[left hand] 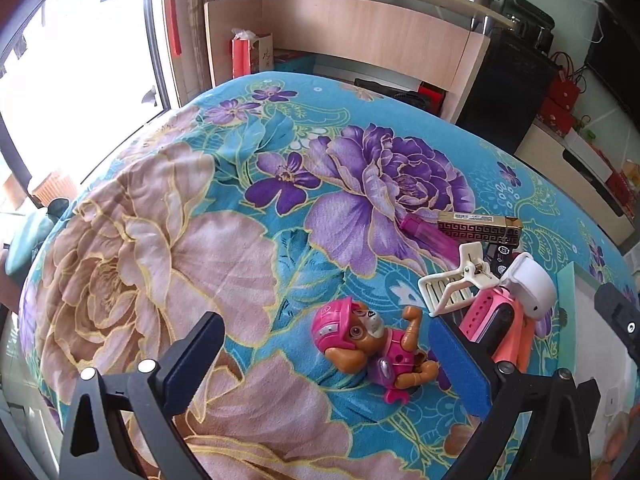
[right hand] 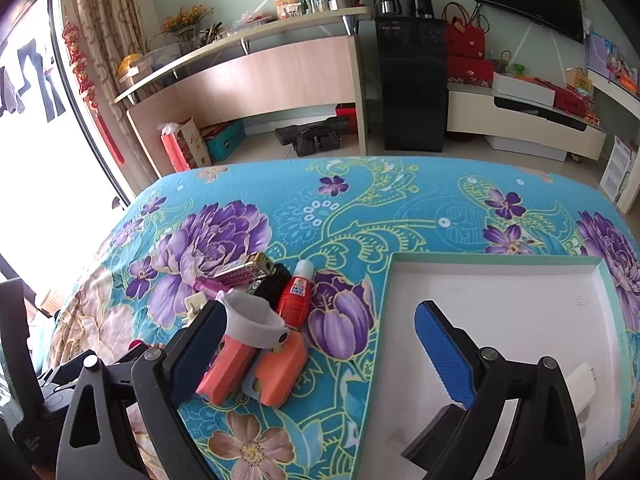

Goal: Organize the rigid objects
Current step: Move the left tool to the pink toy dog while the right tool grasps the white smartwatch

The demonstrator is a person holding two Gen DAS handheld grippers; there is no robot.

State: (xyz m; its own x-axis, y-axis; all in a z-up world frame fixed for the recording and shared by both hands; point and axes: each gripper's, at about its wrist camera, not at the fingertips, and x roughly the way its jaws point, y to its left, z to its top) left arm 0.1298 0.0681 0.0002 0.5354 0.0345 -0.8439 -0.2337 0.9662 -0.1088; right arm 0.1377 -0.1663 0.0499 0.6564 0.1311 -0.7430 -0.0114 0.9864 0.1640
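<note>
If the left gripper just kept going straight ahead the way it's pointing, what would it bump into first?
Most likely the pink toy pup. It lies on the flowered bedspread between the open jaws of the left gripper, nearer the right one. Depth is hard to judge, so it might pass just over it.

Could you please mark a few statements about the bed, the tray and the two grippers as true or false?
1. The left gripper is open, with the toy pup lying between its fingers. True.
2. The right gripper is shut on the red bottle. False: it is open and holds nothing.
3. The white tray is piled with toys. False: only a small white item and a dark one show in it.
4. The purple lighter lies beside the gold box. True.
</note>
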